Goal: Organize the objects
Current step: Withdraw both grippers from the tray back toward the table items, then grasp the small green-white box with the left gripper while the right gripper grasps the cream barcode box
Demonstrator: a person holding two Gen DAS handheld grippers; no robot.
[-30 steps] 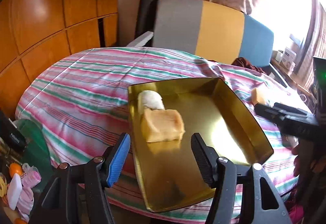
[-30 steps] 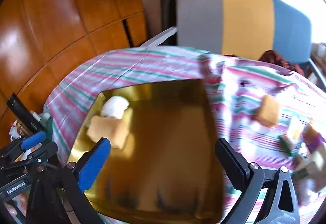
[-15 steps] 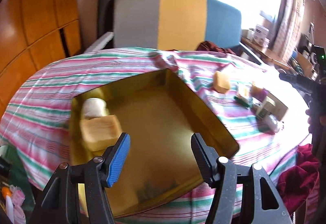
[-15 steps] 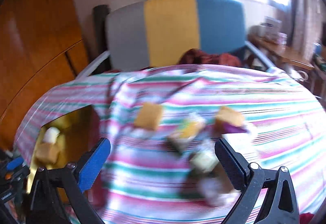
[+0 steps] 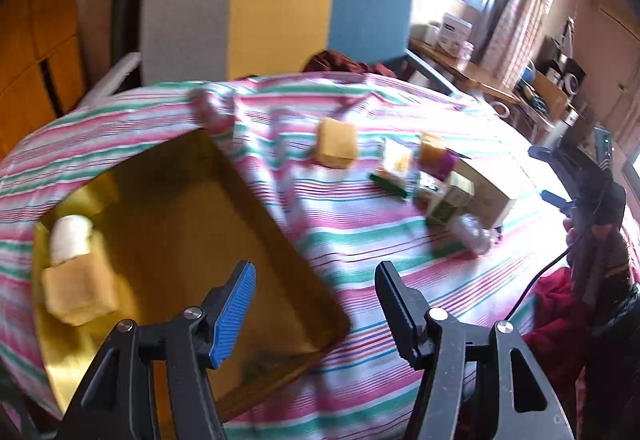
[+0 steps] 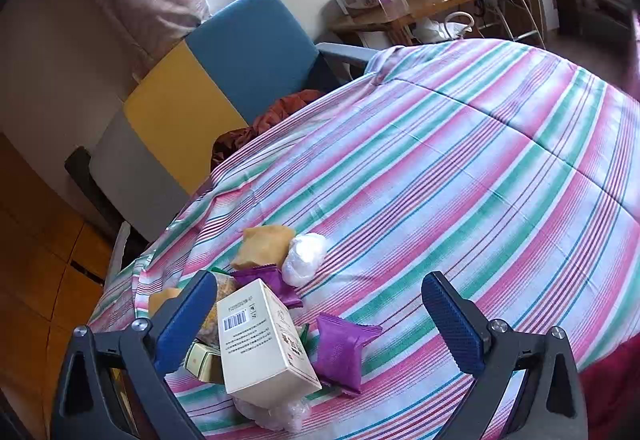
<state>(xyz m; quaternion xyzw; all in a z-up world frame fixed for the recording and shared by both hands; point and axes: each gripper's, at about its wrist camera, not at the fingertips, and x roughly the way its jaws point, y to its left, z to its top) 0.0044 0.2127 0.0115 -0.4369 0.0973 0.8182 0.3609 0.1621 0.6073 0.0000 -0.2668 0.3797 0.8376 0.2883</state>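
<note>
A worktop covered by a striped cloth in pink, green and white is seen in both wrist views. A chair with grey, yellow and blue panels is set against its far edge.

A gold tray is placed at the worktop's left side, reaching to the near edge. Two items are kept in the tray's far left corner: a tan packet and, touching it on the far side, a white roll.

A loose cluster of items is gathered toward the worktop's right side, apart from the tray. A cream box with a barcode is laid across the pile, with a small green-and-cream box just beside it. Two purple packets are seen, one beside the cream box and one partly under it. A tan pouch and a white wrapped ball are touching on the pile's far side. A clear wrapped item is tucked under the box's near end. A further tan block is set alone between tray and pile.

The left gripper is held above the tray's near right corner, fingers apart, nothing between them. The right gripper is held over the pile, fingers wide apart, nothing clamped.
</note>
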